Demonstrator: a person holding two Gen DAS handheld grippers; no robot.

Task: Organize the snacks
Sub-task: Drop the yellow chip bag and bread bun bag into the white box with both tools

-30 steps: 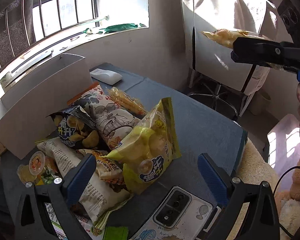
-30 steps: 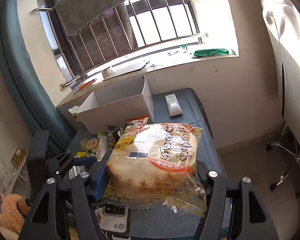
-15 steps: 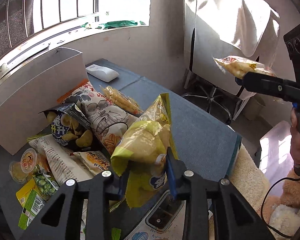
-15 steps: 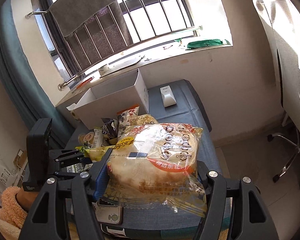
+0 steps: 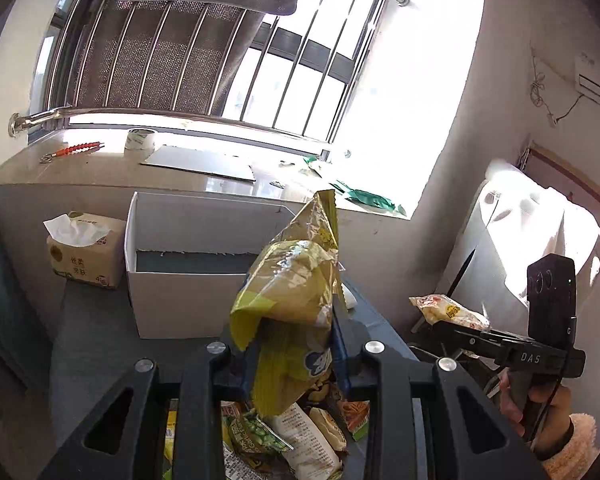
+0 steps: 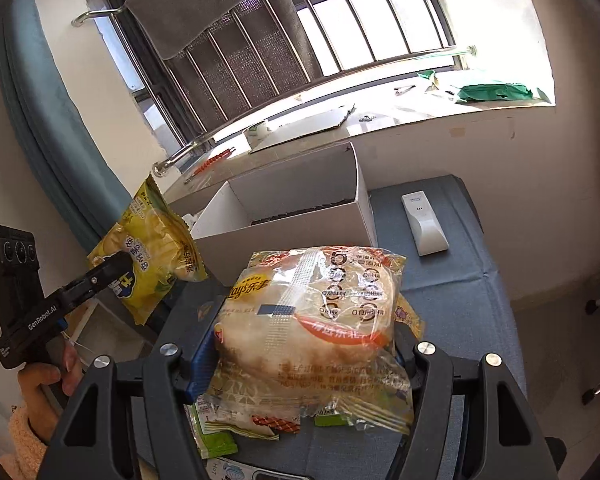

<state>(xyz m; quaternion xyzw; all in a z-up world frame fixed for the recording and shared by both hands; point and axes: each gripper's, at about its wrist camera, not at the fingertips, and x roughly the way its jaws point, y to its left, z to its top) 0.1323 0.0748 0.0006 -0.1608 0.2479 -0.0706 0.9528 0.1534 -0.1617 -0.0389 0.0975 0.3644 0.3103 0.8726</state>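
Observation:
My left gripper [image 5: 296,350] is shut on a yellow chip bag [image 5: 296,292] and holds it up in the air in front of the open white cardboard box [image 5: 172,276]. The same bag [image 6: 148,256] shows in the right wrist view, left of the box [image 6: 300,216]. My right gripper [image 6: 304,344] is shut on a clear Lay's snack bag [image 6: 316,312], held above the blue table [image 6: 460,280]. That bag [image 5: 448,310] also shows in the left wrist view. Several snack packets [image 5: 300,436] lie on the table below my left gripper.
A tissue box [image 5: 84,248] stands left of the cardboard box. A white remote [image 6: 422,224] lies on the table right of the box. The window sill [image 5: 196,160] behind holds tape, cardboard and a green bag. A covered chair [image 5: 532,232] stands at the right.
My left gripper closed on the yellow chip bag, lifted it off the pile and turned toward the white box. My right gripper kept its bag and moved closer to the box.

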